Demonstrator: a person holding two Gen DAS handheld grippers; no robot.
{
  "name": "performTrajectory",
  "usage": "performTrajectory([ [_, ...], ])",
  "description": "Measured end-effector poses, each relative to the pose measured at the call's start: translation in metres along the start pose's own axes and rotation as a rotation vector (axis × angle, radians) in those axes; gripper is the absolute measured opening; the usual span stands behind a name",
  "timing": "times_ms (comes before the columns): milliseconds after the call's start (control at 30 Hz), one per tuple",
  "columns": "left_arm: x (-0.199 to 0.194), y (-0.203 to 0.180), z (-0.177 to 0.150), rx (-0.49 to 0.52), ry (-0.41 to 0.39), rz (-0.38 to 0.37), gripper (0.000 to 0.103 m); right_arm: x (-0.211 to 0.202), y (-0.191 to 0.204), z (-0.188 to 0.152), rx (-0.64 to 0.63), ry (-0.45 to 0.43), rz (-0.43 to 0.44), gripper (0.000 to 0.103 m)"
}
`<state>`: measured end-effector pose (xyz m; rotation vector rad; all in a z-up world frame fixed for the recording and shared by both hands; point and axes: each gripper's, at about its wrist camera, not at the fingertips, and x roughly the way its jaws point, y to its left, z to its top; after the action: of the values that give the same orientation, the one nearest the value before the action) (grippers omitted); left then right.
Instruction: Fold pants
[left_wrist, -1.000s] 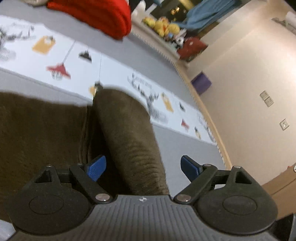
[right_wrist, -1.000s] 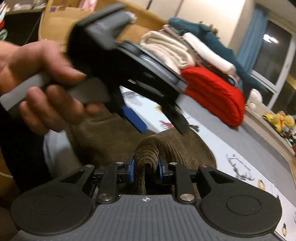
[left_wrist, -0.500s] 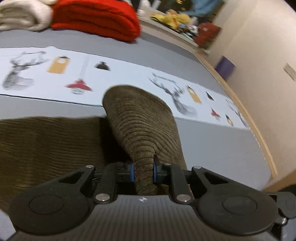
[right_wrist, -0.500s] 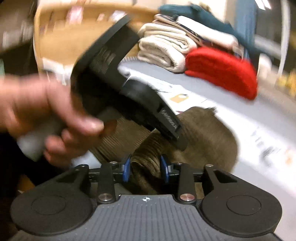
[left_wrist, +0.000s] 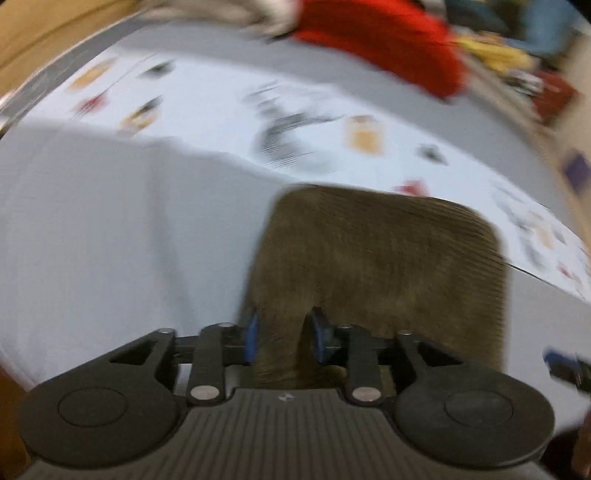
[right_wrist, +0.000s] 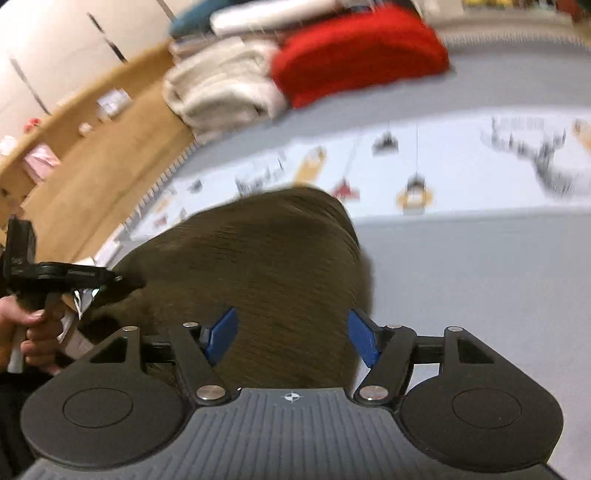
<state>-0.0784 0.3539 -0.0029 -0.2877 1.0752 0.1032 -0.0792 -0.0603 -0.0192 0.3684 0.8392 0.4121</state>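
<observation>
Brown corduroy pants (left_wrist: 388, 258) lie folded in a squarish bundle on the grey bed cover (left_wrist: 110, 240). My left gripper (left_wrist: 285, 336) sits at the bundle's near left corner. Its jaws are opening, and a ridge of cloth stands loosely between the blue pads. My right gripper (right_wrist: 293, 338) hangs over the pants (right_wrist: 266, 258) near their right edge. Its jaws are also opening and stand wide, with cloth under the gap and neither pad pressing. The right wrist view has the left gripper (right_wrist: 125, 284) at the bundle's left side, held by a hand (right_wrist: 33, 332). Both views are blurred.
A red folded blanket (right_wrist: 354, 51) and cream towels (right_wrist: 221, 88) are stacked at the far side of the bed. A white printed strip (right_wrist: 461, 166) runs across the cover beyond the pants. A wooden bed frame (right_wrist: 92, 177) borders the left. Bare grey cover (right_wrist: 480, 277) lies to the right.
Both grippers were shut on folds of the pants half a second ago and have since spread their jaws. The left gripper swung sideways, the right wrist rolled, and the pants lie flatter.
</observation>
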Motion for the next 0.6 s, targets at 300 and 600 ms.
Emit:
performTrajectory([
  [300, 0.042, 0.011, 0.013, -0.088, 0.107, -0.061, 0.086, 0.074, -0.008, -0.012, 0.153, 0.159, -0.04, 0.075],
  [600, 0.073, -0.033, 0.019, -0.046, 0.184, -0.016, 0.067, 0.089, -0.009, -0.017, 0.18, 0.169, -0.024, 0.039],
])
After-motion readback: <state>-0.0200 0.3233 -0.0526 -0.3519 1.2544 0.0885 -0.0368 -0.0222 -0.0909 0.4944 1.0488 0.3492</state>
